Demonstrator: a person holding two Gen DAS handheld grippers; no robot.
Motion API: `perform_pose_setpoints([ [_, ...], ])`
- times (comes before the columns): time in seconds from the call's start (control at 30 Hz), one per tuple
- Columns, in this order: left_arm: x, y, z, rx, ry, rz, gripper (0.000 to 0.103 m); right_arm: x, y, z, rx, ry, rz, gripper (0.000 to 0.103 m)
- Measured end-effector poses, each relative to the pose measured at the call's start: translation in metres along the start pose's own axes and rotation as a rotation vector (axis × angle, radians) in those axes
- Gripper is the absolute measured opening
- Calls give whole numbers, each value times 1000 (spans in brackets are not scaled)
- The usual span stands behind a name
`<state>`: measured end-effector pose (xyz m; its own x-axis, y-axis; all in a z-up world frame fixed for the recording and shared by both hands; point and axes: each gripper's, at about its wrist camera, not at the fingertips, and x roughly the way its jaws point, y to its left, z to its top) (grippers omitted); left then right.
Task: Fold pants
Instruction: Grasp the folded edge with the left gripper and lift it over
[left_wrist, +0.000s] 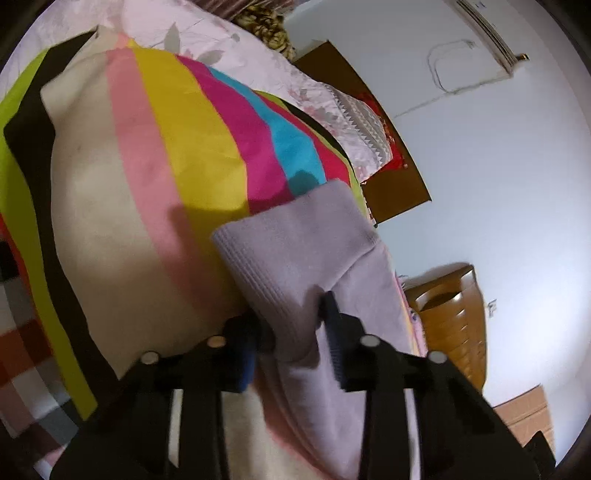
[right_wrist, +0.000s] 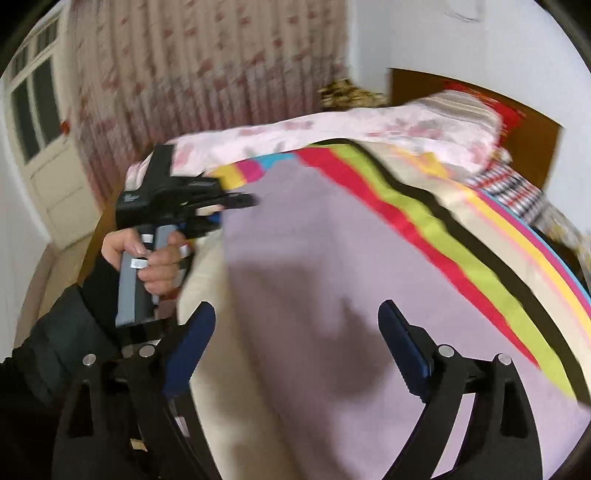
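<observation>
The lilac pants (left_wrist: 295, 236) lie on a bed with a bright striped cover (left_wrist: 166, 147). In the left wrist view my left gripper (left_wrist: 293, 325) is shut on a ribbed, folded edge of the pants, with the fabric bunched between the blue pads. The right wrist view shows the pants (right_wrist: 314, 240) spread wide over the striped cover (right_wrist: 443, 229). My right gripper (right_wrist: 297, 308) hovers open above them with nothing between its fingers. At the pants' left edge in that view a hand holds the left gripper (right_wrist: 236, 210).
A pink floral quilt (left_wrist: 258, 48) (right_wrist: 369, 129) is piled at the far side of the bed against a wooden headboard (left_wrist: 399, 184). A wooden nightstand (left_wrist: 450, 306) stands by the white wall. A curtain (right_wrist: 203, 74) and a door (right_wrist: 48, 147) lie beyond the bed.
</observation>
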<state>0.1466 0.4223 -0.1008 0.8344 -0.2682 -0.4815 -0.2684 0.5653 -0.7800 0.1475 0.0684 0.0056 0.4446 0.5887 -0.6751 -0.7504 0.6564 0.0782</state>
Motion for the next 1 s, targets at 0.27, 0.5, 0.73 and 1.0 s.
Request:
perform_pose_setpoints([
  [0.27, -40, -73, -14, 211, -145, 111, 15, -17, -43, -77, 96, 213, -218, 87],
  [0.5, -69, -231, -67, 641, -276, 181, 15, -46, -57, -95, 199, 103, -106, 87],
  [0.73, -59, -367, -240, 1235, -277, 35, 15, -192, -117, -148, 438, -240, -245, 88],
  [1.0, 38, -315, -455, 1702, 233, -53, 19, -274, -172, -235, 762, -319, -416, 88],
])
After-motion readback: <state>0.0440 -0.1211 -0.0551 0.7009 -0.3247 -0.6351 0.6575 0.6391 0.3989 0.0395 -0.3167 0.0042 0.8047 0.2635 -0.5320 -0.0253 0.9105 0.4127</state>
